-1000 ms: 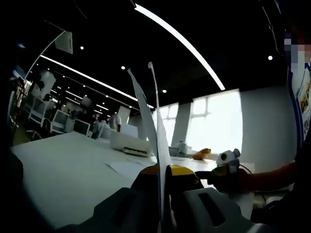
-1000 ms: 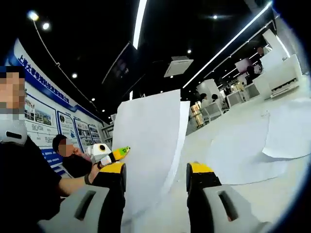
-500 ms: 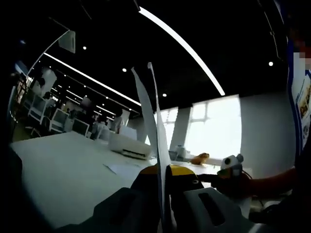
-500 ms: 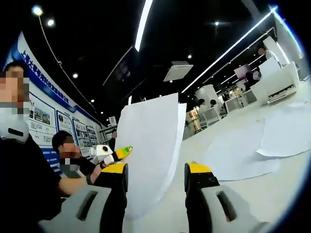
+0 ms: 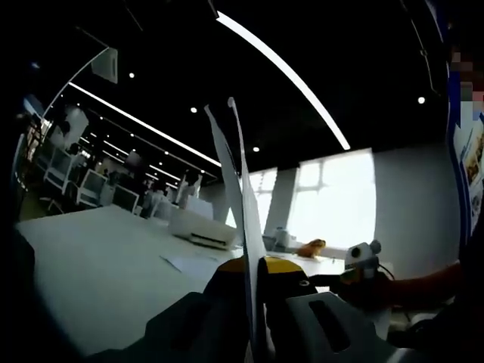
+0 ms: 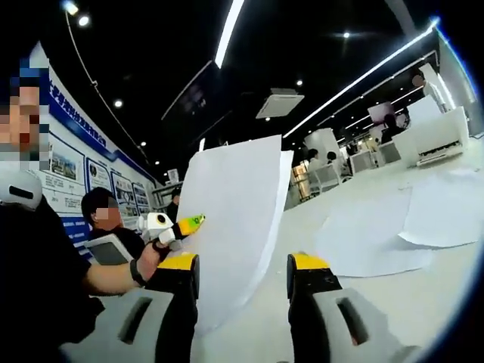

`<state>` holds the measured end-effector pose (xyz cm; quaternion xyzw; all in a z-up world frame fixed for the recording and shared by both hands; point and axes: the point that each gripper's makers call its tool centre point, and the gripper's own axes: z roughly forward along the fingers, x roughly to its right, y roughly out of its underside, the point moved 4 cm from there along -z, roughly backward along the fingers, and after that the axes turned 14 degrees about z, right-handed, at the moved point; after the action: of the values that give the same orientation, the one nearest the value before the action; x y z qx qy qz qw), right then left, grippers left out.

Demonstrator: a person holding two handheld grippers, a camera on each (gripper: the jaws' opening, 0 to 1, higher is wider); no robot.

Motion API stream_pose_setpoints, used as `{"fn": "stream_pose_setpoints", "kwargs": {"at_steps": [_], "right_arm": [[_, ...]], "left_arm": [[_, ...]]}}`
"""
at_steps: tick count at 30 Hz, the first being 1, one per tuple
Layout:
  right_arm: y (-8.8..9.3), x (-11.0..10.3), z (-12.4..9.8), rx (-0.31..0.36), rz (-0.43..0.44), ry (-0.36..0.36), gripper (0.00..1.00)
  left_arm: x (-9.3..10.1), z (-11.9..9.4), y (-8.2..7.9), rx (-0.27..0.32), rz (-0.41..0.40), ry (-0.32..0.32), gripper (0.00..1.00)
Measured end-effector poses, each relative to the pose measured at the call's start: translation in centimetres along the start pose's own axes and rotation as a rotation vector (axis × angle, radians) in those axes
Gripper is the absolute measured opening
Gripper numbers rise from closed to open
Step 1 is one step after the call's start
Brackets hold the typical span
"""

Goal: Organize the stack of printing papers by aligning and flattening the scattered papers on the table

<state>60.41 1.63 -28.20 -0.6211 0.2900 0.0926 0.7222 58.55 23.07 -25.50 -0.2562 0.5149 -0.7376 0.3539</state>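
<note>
The left tongs (image 5: 253,266) stand with their yellow-tipped jaws pressed together around upright paper sheets (image 5: 240,197), while the right tongs (image 6: 236,266) point forward with jaws held wide apart, gripping nothing, a bare forearm (image 6: 113,277) beside them.

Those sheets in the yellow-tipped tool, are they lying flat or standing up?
Standing up. The left tool pinches the sheets at their lower edge, and they rise on edge above the table.
</note>
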Motion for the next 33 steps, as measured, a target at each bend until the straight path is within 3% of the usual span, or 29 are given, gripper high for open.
{"fn": "stream_pose_setpoints", "kwargs": {"at_steps": [5, 9, 14, 18, 25, 28, 33], "right_arm": [[-0.2, 0.3, -0.2, 0.009, 0.013, 0.012, 0.42], [-1.0, 1.7, -0.7, 0.044, -0.068, 0.124, 0.41], [-2.1, 3.9, -1.6, 0.094, -0.028, 0.208, 0.41], [-2.9, 5.8, -2.7, 0.105, -0.064, 0.301, 0.41], [-3.2, 6.6, -3.2, 0.098, -0.020, 0.293, 0.43], [-3.1, 7.2, -3.3, 0.057, -0.086, 0.335, 0.42], [-2.9, 7.8, -3.1, 0.027, -0.109, 0.354, 0.42]], "left_arm": [[-0.1, 0.0, 0.0, -0.004, 0.002, -0.004, 0.06], [-0.1, 0.0, 0.0, -0.002, 0.004, -0.004, 0.06], [-0.1, 0.0, 0.0, -0.001, 0.005, -0.003, 0.06], [-0.1, -0.1, 0.0, -0.002, 0.004, -0.001, 0.06], [-0.1, -0.1, -0.1, -0.001, 0.006, 0.002, 0.06], [-0.1, -0.1, -0.1, -0.001, 0.007, 0.000, 0.06], [-0.1, -0.1, 0.0, -0.003, 0.009, 0.001, 0.06]]}}
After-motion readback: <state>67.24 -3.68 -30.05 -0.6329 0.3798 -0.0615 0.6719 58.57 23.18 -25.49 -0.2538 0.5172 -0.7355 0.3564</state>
